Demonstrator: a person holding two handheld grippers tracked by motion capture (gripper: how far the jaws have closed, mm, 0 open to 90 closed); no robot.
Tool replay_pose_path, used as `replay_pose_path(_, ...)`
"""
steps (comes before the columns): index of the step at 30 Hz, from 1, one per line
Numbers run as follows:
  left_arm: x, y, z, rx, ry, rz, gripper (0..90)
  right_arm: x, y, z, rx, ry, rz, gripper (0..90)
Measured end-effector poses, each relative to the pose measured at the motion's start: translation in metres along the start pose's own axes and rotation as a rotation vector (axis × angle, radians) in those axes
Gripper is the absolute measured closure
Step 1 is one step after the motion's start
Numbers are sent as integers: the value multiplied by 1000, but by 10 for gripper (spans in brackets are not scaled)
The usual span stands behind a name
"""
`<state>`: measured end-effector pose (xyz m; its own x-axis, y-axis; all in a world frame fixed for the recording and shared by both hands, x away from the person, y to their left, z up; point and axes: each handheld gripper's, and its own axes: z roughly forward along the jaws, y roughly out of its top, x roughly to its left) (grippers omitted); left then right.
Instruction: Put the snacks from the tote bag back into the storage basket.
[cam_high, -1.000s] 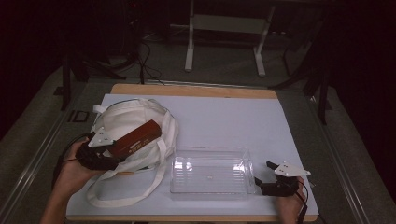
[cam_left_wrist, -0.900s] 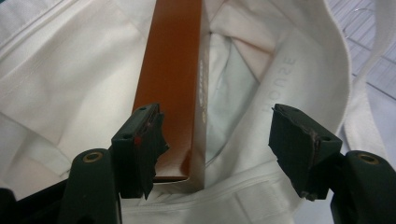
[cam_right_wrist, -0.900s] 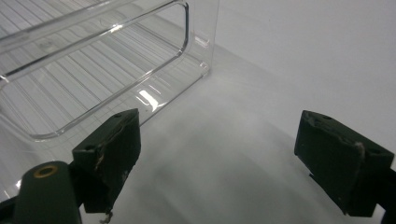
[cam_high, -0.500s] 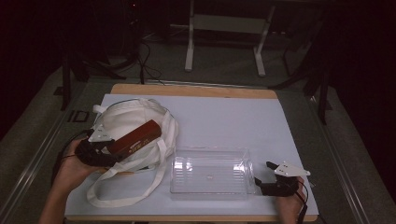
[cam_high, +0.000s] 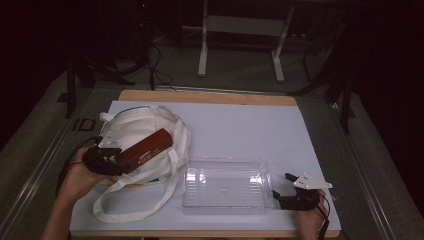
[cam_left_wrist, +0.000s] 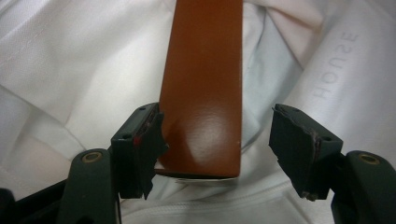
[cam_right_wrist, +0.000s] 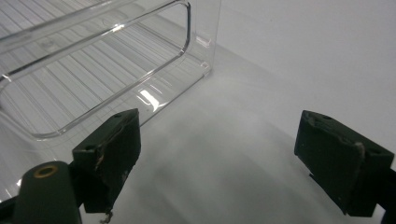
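A long brown box (cam_high: 147, 146) lies slanted on a white cloth tote bag (cam_high: 127, 127) at the table's left. My left gripper (cam_high: 120, 159) is at the box's lower end. In the left gripper view the box (cam_left_wrist: 205, 79) stands between the jaws over the bag's cloth (cam_left_wrist: 70, 60). The left pad touches its edge, while the right pad (cam_left_wrist: 299, 140) stands apart from it with a gap, so the left gripper (cam_left_wrist: 219, 140) is open. My right gripper (cam_high: 281, 186) rests open at the front right, nothing between its jaws (cam_right_wrist: 219, 144).
A clear, empty plastic tray (cam_high: 225, 161) sits at the front centre, its corner (cam_right_wrist: 187, 51) just left of the right gripper. The bag's straps (cam_high: 135, 210) loop toward the front edge. A pale mat (cam_high: 240, 125) covers the table.
The left hand and its gripper have shifted a little at the box's lower end. The right gripper has kept still.
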<state>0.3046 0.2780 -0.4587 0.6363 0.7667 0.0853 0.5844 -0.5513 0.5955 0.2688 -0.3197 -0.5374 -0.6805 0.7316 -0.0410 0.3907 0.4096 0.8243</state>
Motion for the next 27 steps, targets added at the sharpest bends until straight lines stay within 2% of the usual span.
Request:
replay_pose_path(14, 7, 7, 9, 68, -15, 1, 303, 0, 0, 0, 3, 1, -3, 145)
replay_pose_path(23, 10, 14, 18, 138, -31, 6, 320, 0, 0, 0, 5, 2, -7, 145)
replay_pose_path(27, 10, 17, 21, 179, -38, 23, 333, 0, 0, 1, 7, 3, -9, 145)
